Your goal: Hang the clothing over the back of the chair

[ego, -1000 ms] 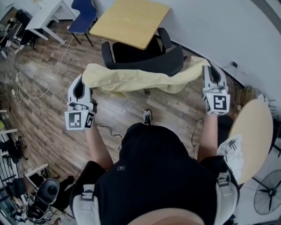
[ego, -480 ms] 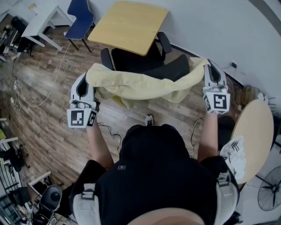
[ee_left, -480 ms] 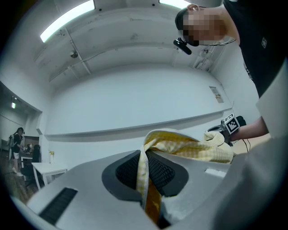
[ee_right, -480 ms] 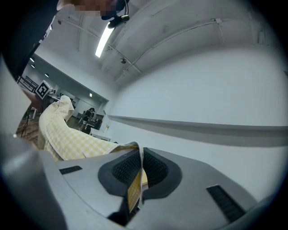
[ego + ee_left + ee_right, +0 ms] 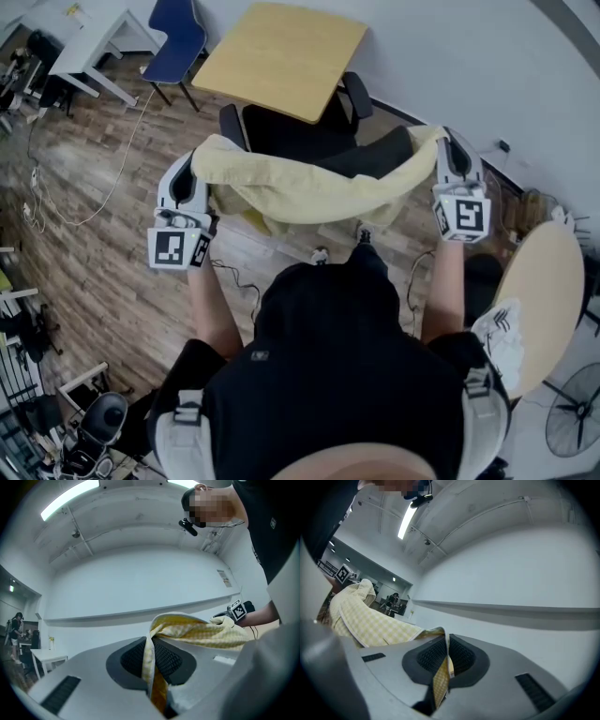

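Shirt (image 5: 309, 192) stretched taut over the black chair (image 5: 281, 131), one end clamped in the left gripper (image 5: 194, 167), the other in the right gripper (image 5: 448, 145); lowering both ends evenly should drape it squarely across the backrest.

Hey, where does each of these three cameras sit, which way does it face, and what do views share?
Head view: on the person's head, looking steeply down at the office chair and yellow checked garment; torso, forearms, left gripper, right gripper show.
Left gripper view: on that gripper, facing level at a white wall; the person's arm shows.
Right gripper view: on that gripper, facing a white wall; the person's dark top shows.
Shared: both gripper views show the garment pinched in their jaws.
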